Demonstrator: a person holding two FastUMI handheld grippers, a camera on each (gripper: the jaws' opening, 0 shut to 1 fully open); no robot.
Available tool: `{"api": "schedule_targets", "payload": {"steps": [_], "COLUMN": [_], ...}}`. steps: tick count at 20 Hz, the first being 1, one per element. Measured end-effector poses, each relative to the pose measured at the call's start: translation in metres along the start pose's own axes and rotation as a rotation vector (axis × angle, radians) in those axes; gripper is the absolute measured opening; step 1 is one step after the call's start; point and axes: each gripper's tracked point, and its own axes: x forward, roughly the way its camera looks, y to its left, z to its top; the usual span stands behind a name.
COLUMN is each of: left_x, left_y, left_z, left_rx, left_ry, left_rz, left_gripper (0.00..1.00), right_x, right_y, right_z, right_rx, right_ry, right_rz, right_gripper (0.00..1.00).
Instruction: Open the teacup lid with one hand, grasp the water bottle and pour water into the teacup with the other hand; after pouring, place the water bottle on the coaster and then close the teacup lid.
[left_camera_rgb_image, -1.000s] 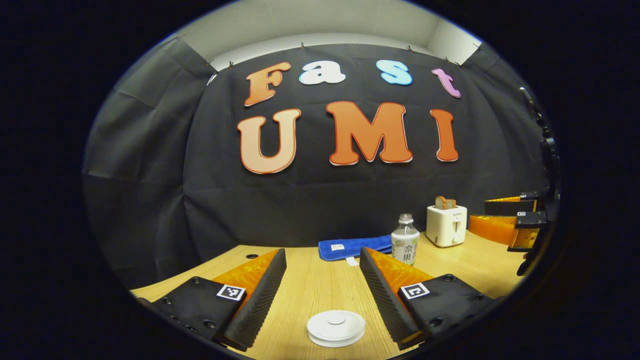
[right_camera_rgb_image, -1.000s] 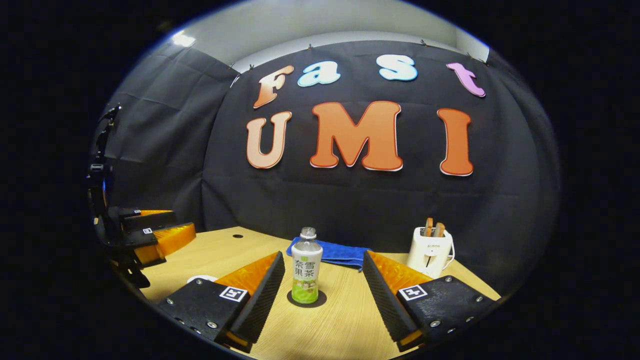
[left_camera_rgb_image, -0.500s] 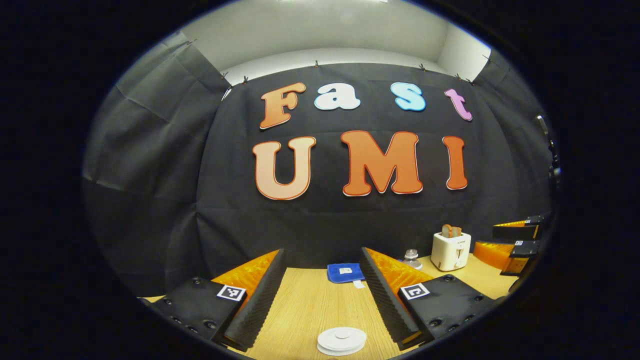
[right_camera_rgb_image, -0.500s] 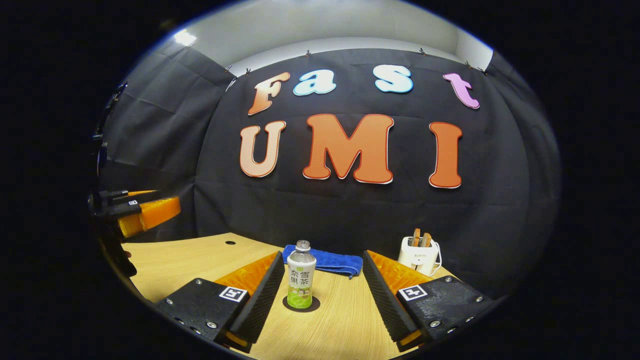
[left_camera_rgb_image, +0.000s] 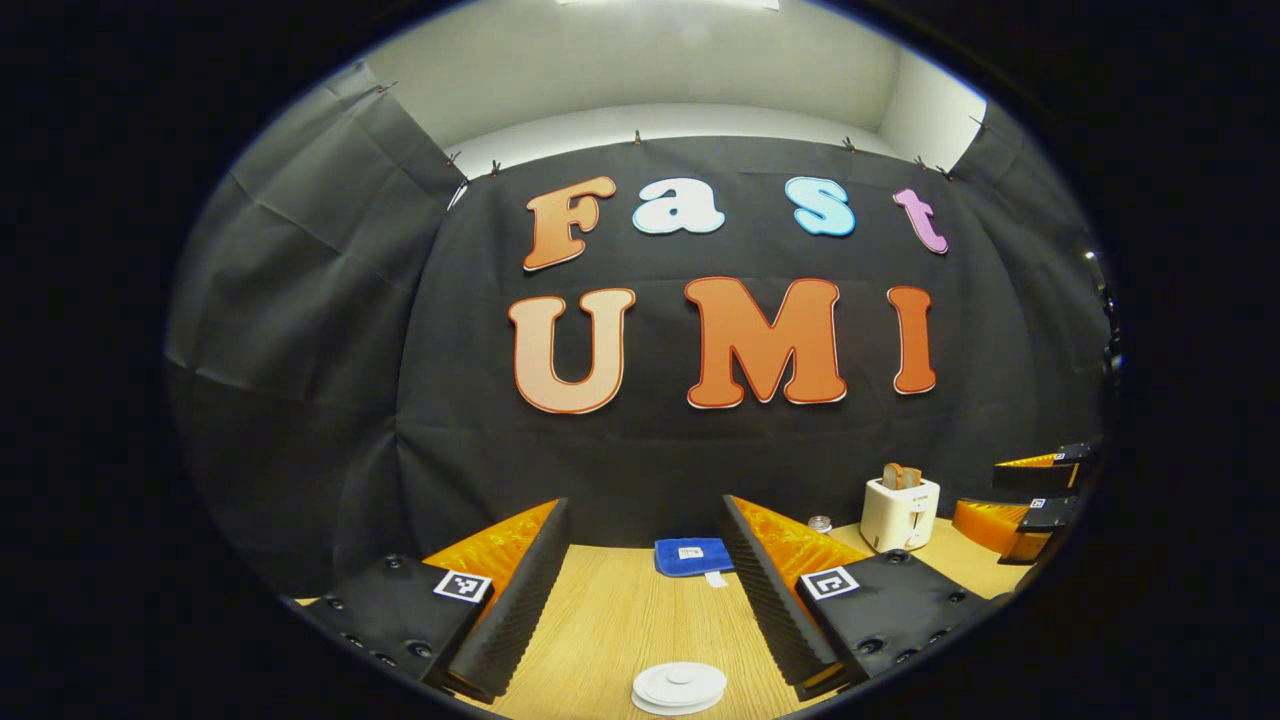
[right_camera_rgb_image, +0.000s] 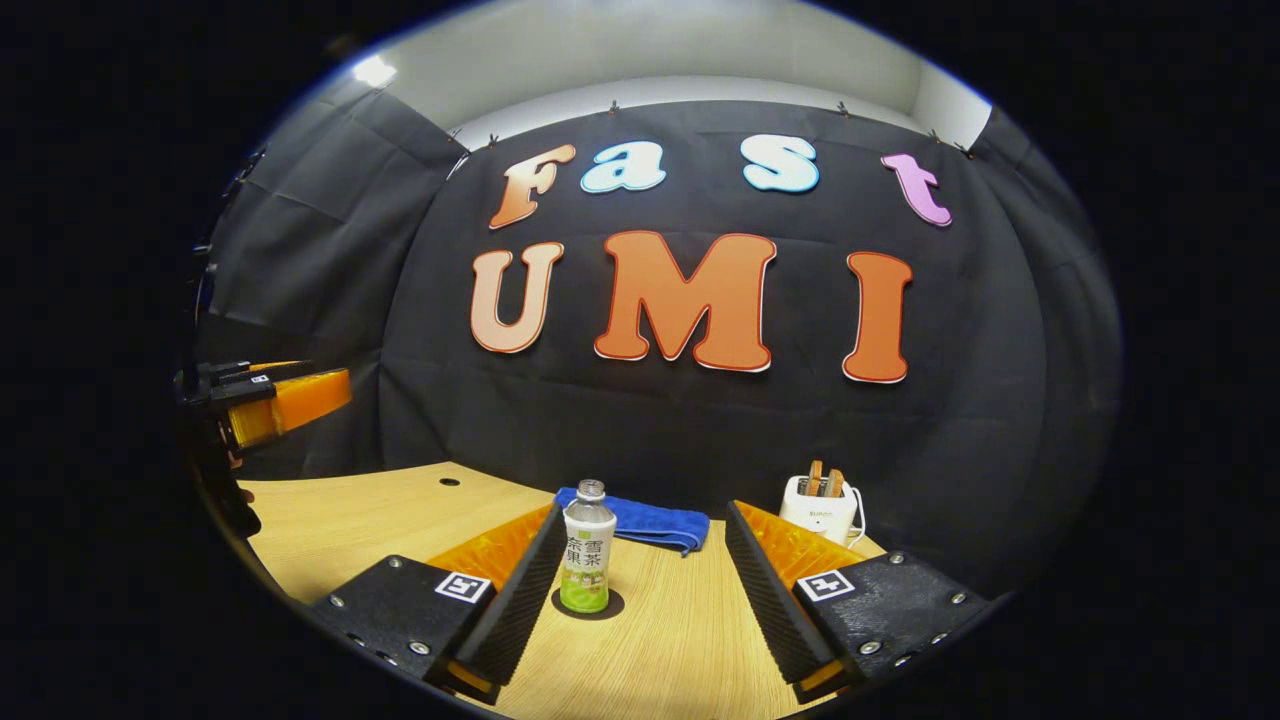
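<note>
Between the spread fingers of the left gripper, low at the near edge of the left gripper view, sits the white teacup lid on the wooden table; the cup beneath it cannot be made out. The lid lies ahead of and below the fingertips, slightly toward the gripper's right finger, with clear gaps on both sides, so nothing is gripped. The right gripper is likewise wide open and empty. In the right gripper view the water bottle stands upright on a dark round coaster, its long axis vertical, close beside that gripper's left finger rather than centred in the gap. A blue cloth lies behind the bottle and a white toaster stands farther off to the right.

By position the left gripper is the nearer one to the lid and the right the nearer one to the bottle. With the bottle on the coaster and the lid flat in place, the task looks either finished or not yet begun; the pictures alone do not settle which. Any grasp of the lid would call for the left gripper to drop and shift a little rightward to centre it
</note>
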Motion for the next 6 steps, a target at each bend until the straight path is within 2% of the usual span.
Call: {"api": "schedule_targets", "payload": {"steps": [3,4,6], "left_x": [0.0023,0.0021,0.0033], "left_y": [-0.0008,-0.0014,-0.0023], "left_z": [0.0030,0.0019,0.0021], "left_rx": [0.005,0.005,0.006], "left_ry": [-0.001,-0.002,0.000], "left_rz": [0.000,-0.001,-0.002], "left_gripper": [0.96,0.96,0.96], "right_x": [0.0017,0.0010,0.0008], "right_y": [-0.0042,-0.0053,-0.0063], "right_z": [0.0001,-0.0011,-0.0030], "right_rx": [-0.005,-0.006,-0.004], "right_ry": [0.003,0.004,0.012], "right_rz": [-0.013,-0.013,-0.016], "right_gripper": [0.96,0.99,0.96]}}
